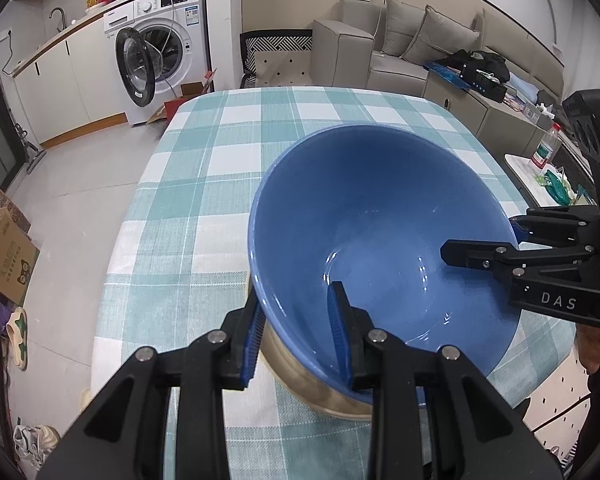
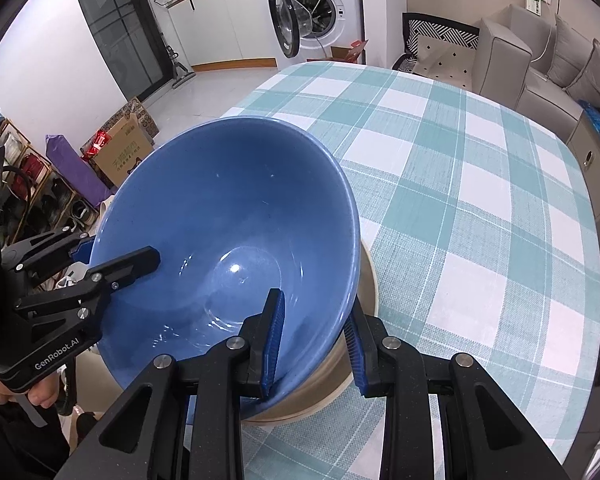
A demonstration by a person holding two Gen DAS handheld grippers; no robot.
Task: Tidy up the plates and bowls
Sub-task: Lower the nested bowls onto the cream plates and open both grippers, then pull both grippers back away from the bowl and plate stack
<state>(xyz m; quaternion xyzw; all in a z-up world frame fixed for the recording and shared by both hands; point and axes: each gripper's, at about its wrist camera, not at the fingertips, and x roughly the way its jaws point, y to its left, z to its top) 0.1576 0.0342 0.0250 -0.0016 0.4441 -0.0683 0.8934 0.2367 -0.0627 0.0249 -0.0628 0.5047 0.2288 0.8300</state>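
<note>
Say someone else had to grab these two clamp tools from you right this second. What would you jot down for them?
Left gripper: shut on the rim of the blue bowl, one finger inside, one outside.
Right gripper: shut on the opposite rim of the same bowl, same way.
The bowl is carried by both, tilted, just above a tan bowl on the checked tablecloth. Whether the two touch, I cannot tell.
Done: blue bowl gripped and brought over the tan one.
Left: probably lower it into the tan bowl, then open both grippers. No plates are in view.
</note>
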